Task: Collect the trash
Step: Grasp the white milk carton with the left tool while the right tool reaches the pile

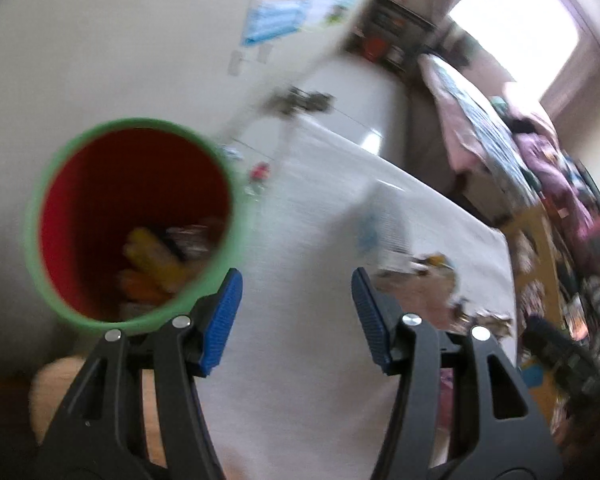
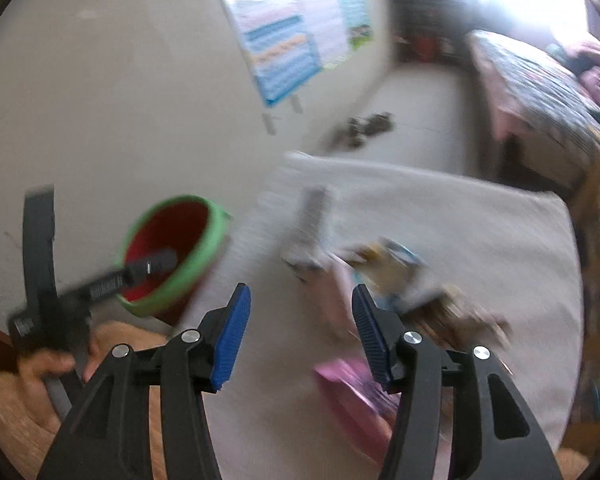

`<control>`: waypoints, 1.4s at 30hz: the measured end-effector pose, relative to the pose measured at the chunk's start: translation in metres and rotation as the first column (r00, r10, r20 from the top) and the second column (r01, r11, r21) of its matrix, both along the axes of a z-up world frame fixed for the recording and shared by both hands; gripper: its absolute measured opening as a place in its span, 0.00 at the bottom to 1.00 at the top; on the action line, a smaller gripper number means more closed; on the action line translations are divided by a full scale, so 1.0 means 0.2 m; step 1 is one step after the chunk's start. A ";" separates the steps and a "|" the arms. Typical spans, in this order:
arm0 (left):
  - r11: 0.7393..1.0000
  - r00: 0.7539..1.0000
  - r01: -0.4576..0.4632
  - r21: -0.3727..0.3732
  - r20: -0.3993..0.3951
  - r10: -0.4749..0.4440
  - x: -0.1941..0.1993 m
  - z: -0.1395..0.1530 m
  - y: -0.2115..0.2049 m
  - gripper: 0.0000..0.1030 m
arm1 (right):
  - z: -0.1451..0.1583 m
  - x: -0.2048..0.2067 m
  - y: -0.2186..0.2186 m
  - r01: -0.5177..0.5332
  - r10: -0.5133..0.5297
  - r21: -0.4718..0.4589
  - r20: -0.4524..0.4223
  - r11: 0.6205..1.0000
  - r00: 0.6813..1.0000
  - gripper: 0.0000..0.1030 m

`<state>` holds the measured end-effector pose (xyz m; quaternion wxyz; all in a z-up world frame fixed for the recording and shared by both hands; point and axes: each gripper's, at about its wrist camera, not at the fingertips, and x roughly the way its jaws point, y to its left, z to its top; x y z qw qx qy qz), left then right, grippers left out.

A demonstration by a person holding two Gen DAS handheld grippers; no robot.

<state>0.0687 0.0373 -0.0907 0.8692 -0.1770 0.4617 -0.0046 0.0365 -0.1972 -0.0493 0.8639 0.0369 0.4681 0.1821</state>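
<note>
A red bin with a green rim (image 1: 132,220) stands at the left on the floor and holds yellow and silver wrappers (image 1: 156,256). My left gripper (image 1: 296,280) hangs open just right of the bin's rim, with nothing between its blue pads. Loose wrappers (image 1: 428,264) lie on the white mat (image 1: 308,360) further right. In the right wrist view my right gripper (image 2: 300,294) is open and empty above the mat (image 2: 480,240). A pink wrapper (image 2: 352,392) lies under its right finger, and blue and yellow wrappers (image 2: 388,264) lie beyond. The bin (image 2: 172,252) is to its left.
A person's hand (image 2: 40,364) holds the left tool's black frame (image 2: 40,280) beside the bin. A grey flat object (image 2: 312,224) lies on the mat. A bed with patterned covers (image 2: 540,92) stands at the right, and a poster (image 2: 284,32) hangs on the wall. Both views are blurred.
</note>
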 end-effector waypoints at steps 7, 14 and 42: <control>0.993 0.994 0.095 0.073 -0.059 -0.091 0.41 -0.11 -0.39 0.52 | -0.11 -0.06 -0.29 0.131 -0.127 0.058 -0.068 0.990 0.990 0.50; 0.984 0.962 0.122 0.131 -0.258 -0.085 0.61 -0.38 -0.48 0.35 | -0.09 -0.09 -0.40 0.172 -0.166 0.098 -0.062 0.980 0.984 0.50; 0.988 0.970 0.147 0.035 -0.199 -0.138 -0.25 -0.29 -0.22 0.35 | -0.45 0.40 0.13 -0.090 0.088 0.005 -0.273 0.996 0.958 0.17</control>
